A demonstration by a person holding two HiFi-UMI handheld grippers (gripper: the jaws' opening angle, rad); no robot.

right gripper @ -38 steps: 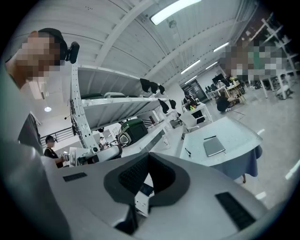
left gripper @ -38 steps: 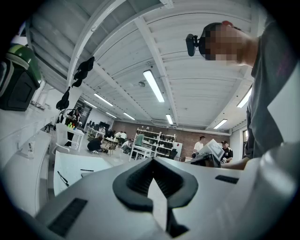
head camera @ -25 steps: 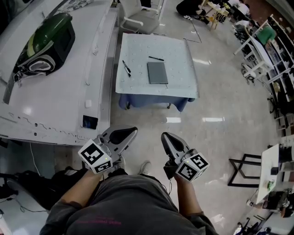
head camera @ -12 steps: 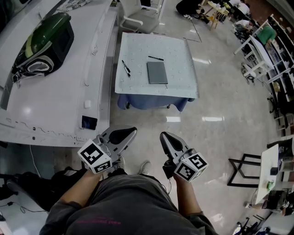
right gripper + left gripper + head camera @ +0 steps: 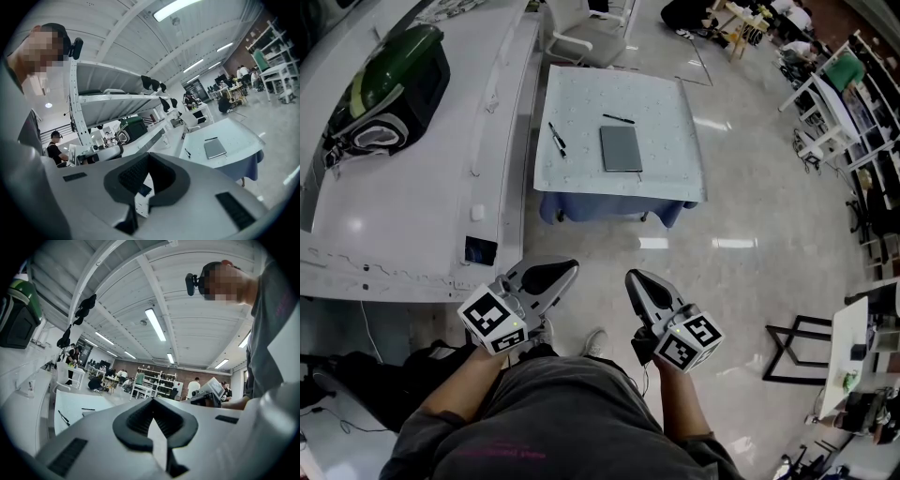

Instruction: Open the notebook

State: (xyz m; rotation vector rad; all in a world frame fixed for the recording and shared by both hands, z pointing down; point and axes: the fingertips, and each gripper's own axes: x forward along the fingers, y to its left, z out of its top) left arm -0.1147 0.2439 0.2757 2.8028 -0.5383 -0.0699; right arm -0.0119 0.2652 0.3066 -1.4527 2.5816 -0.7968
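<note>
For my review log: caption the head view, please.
Left gripper and right gripper shut, empty, at waist; closed notebook on table ahead.

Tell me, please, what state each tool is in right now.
Left tool: closed, holding nothing.
Right tool: closed, holding nothing.

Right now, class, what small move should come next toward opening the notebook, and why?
Probably step forward to the table: the notebook lies closed on it, well beyond the left gripper and right gripper, both shut and empty near the body.
</note>
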